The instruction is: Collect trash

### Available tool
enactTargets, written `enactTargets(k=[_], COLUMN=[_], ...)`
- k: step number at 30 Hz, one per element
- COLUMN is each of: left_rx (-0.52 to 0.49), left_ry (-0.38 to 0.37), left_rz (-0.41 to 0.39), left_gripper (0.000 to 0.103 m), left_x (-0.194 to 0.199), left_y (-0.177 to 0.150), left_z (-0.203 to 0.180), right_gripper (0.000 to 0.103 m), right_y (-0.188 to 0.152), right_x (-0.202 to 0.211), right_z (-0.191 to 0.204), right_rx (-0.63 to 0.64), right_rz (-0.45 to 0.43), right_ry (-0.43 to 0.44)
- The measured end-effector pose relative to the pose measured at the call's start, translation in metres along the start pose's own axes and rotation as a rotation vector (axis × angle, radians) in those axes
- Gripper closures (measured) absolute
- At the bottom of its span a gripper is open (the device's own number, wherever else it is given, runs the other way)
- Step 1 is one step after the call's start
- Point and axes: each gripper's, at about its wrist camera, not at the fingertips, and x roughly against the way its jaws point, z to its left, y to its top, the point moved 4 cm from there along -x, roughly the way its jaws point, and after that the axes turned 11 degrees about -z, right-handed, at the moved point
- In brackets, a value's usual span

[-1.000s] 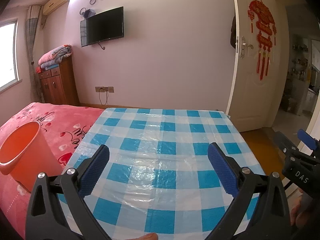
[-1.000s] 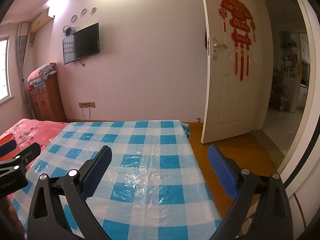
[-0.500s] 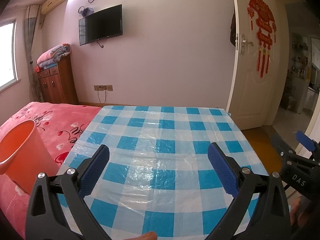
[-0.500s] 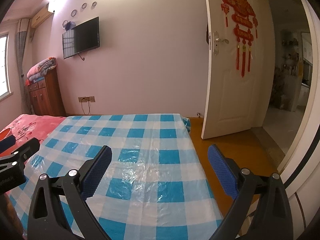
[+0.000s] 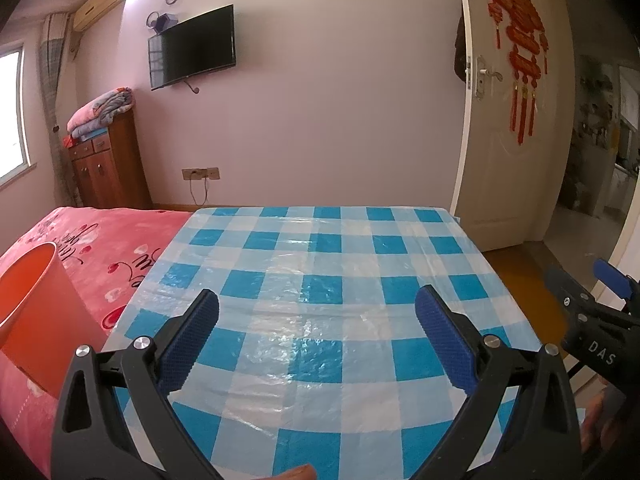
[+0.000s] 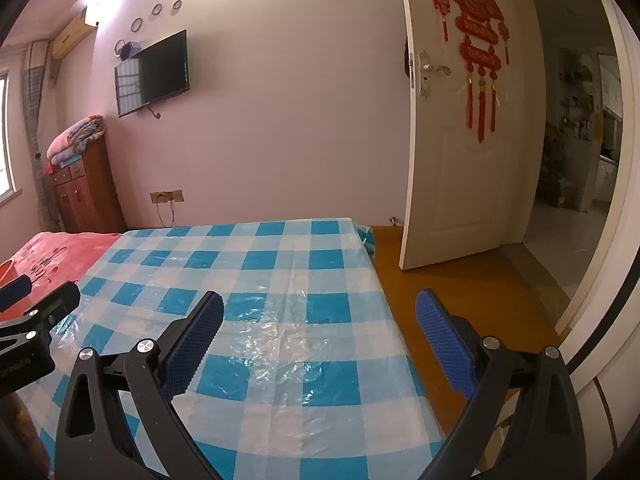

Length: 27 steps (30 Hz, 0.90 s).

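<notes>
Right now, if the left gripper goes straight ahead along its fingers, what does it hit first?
Probably the blue checked plastic sheet: the left gripper is open, empty, angled slightly down over it. Nothing stands on the sheet in that line. Depth unclear; a flatter path reaches the far wall.

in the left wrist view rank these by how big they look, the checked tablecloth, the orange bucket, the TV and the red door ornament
1. Checked tablecloth, by far the largest.
2. Orange bucket, though it is cut off by the frame edge and close to the camera.
3. TV and red door ornament look about alike, so no ranking between them.
</notes>
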Motion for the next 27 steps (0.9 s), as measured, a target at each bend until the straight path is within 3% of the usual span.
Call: enactTargets(k=[16, 20, 27], left_rx=[-0.021, -0.02, -0.015], left_ry=[-0.004, 0.02, 0.072], left_rz=[0.068, 0.151, 0.335], left_gripper=[0.004, 0.004, 0.004], left_x=[-0.034, -0.059, -0.105], left_y=[-0.022, -0.041, -0.081], left_z=[-0.008, -0.008, 0.0], right_gripper=[0.007, 0.007, 0.007], right_y=[-0.022, -0.033, -0.068], right_x=[-0.034, -0.053, -0.1], right_z=[0.005, 0.011, 0.031], right_rx=[0.017, 0.025, 0.047], right_rz=[0.062, 0.118, 0.323], right_ry=[0.017, 0.038, 0.069])
